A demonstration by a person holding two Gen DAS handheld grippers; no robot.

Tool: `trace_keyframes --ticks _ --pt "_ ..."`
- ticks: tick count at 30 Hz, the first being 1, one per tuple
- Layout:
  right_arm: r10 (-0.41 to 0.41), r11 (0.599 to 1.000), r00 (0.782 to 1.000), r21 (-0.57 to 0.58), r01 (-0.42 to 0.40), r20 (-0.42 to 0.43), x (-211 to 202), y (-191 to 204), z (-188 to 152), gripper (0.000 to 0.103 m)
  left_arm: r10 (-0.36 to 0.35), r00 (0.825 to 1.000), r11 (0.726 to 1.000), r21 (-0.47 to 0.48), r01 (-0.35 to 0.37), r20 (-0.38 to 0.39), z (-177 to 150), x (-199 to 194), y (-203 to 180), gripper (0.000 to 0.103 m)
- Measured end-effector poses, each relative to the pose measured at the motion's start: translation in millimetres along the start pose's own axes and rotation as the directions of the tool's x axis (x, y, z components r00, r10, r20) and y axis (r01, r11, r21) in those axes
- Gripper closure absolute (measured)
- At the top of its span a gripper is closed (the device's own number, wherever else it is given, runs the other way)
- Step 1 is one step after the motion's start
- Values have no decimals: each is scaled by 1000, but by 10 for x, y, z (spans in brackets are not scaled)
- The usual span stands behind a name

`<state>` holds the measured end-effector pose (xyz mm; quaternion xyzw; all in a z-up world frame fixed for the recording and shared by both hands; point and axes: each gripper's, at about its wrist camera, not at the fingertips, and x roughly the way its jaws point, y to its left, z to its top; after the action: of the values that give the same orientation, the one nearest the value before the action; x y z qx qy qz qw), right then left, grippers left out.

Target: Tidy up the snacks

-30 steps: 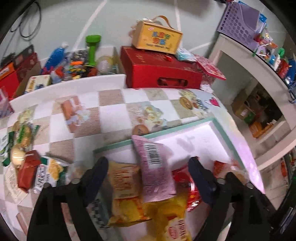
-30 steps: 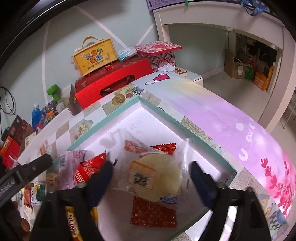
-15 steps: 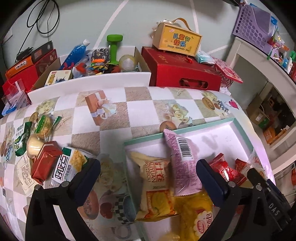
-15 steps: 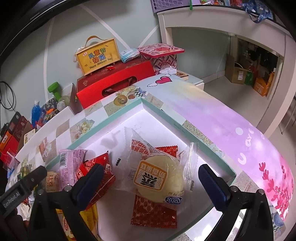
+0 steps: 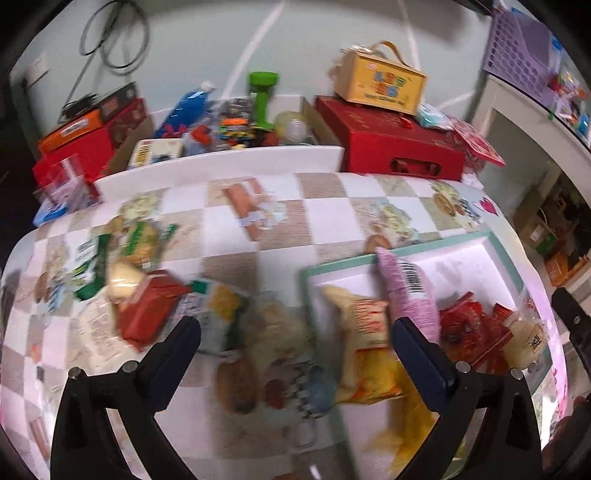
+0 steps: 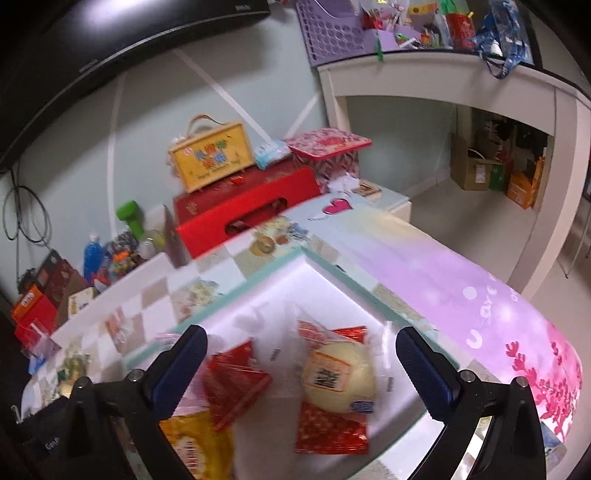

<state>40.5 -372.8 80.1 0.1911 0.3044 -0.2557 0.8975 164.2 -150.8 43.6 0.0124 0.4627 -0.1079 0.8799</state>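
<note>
A white tray with a green rim [image 5: 336, 263] [image 6: 258, 280] lies on the table and holds snacks: a pink packet [image 5: 410, 295], a yellow-orange bag [image 5: 365, 325], red packets [image 5: 465, 325] [image 6: 232, 376] and a round pale bun in clear wrap [image 6: 338, 380]. Left of the tray, loose snacks lie on the cloth: a red box [image 5: 147, 314], a green-and-white packet [image 5: 218, 306] and green packets [image 5: 92, 266]. My left gripper [image 5: 295, 332] hangs open above the tray's left rim, nothing between its fingers. My right gripper [image 6: 301, 347] stands open above the bun, clear of it.
A red gift box [image 5: 391, 147] with a yellow carry box [image 5: 380, 86] on top stands behind the table, beside a cardboard box of toys [image 5: 236, 122]. A white desk [image 6: 443, 77] with a purple basket [image 6: 332, 29] is at right. The table's purple end [image 6: 480, 295] lies right of the tray.
Both grippers opened wider and let go of their snacks. The left one swung left from over the tray to its left rim. The right one rose and drew back from the bun.
</note>
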Motion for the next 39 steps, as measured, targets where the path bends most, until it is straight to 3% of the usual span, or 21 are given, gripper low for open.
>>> trace_keyframes --ticks 8,17,29,39 --pt "126 987 990 -98 -131 -56 21 624 -143 0 113 994 987 -117 -112 5 -126 -203 696 1" --pt "222 939 968 -242 -245 -119 -48 1427 -496 0 187 982 946 -267 -185 -20 -345 -355 1453 1" --pt "299 886 925 -292 -360 -233 18 2078 -918 0 205 978 896 -398 -199 -27 -544 -425 2143 0" --pt "268 873 927 -340 -349 -263 182 2309 -1088 1 175 983 896 -404 -185 -62 -467 -82 2235 0"
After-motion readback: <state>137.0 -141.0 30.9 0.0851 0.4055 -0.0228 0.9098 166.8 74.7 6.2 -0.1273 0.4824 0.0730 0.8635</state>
